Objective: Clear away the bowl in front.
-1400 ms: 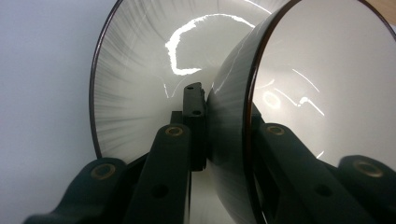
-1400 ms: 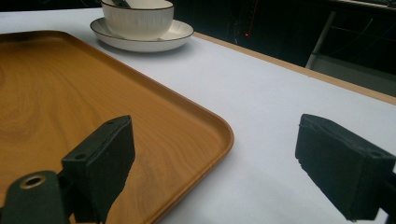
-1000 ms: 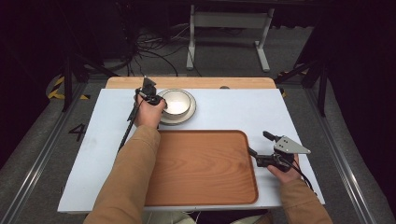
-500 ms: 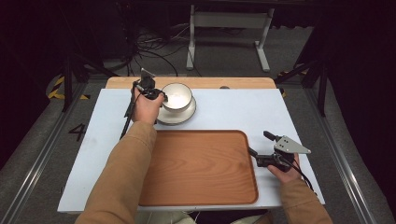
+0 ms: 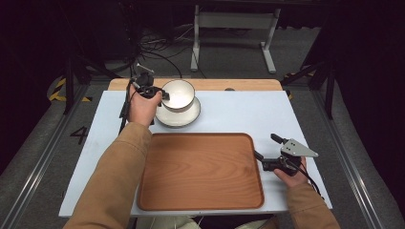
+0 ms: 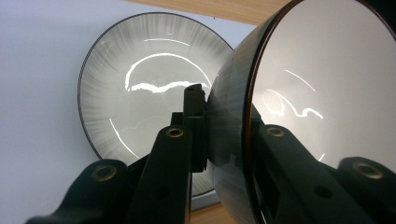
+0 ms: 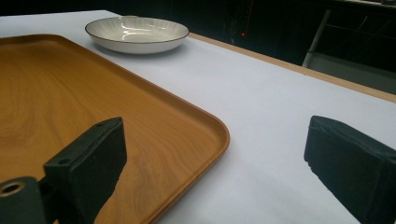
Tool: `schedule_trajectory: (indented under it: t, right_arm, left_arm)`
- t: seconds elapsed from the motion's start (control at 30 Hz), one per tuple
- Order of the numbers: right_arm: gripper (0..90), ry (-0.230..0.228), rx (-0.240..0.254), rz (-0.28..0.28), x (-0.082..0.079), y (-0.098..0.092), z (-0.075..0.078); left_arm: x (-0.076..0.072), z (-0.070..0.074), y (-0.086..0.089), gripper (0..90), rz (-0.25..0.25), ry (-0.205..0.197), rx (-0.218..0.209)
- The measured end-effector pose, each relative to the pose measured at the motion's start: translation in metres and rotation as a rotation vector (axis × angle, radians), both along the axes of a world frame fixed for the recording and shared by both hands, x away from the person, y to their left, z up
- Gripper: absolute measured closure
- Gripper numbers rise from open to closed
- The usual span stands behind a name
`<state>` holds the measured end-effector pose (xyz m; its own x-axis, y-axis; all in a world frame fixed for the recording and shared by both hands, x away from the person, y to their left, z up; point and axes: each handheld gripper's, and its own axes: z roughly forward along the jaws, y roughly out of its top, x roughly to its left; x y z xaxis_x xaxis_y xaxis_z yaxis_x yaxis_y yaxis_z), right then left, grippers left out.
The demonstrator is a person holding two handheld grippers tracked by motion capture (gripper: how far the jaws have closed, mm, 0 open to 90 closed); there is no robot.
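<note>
At the far left of the table (image 5: 229, 117), a bowl (image 5: 179, 94) hangs just above a plate (image 5: 180, 117), pinched by the left claw (image 5: 160, 94) at its rim, one jaw inside the wall and one outside. That's pretty much the only way to grab a bowl with two flat jaws, since the wall is the only thin bit. In the left gripper view the bowl (image 6: 322, 93) is tipped well over, mouth swung toward the camera and off to the side, not straight up, while the plate (image 6: 140, 93) lies flat on the table behind it. A round bowl has no real long axis, so go by its centre line, which is leaning. From the high view it looks clear of the plate, though I can't tell for sure. Nearer the person lies an empty wooden tray (image 5: 200, 171), my guess for where the bowl goes. The right claw (image 5: 260, 160) sits just beside the tray's right edge, jaws spread wide, holding nothing, probably just parked.
</note>
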<state>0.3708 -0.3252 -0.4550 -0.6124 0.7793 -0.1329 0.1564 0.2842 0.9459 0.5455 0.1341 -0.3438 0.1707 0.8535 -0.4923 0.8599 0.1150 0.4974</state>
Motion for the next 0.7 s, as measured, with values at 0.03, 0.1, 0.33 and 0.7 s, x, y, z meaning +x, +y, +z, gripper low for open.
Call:
schedule_trajectory:
  t: [0.03, 0.1, 0.33, 0.7]
  right_arm:
    - [6.2, 0.000, 0.000, 0.000, 0.000, 0.000, 0.000]
    - [6.2, -0.001, 0.000, 0.001, 0.000, 0.000, 0.000]
    - [5.7, -0.002, -0.001, 0.001, 0.000, 0.000, 0.000]
    - [5.8, -0.001, -0.004, 0.000, 0.000, 0.001, 0.000]
  left_arm:
    - [-0.002, 0.001, 0.001, 81.2, -0.003, -0.002, 0.001]
    - [-0.005, 0.004, 0.002, 81.2, -0.014, -0.001, 0.013]
    - [-0.021, 0.010, 0.003, 81.2, -0.078, 0.005, 0.032]
    - [-0.055, 0.017, 0.005, 81.3, -0.195, 0.009, 0.046]
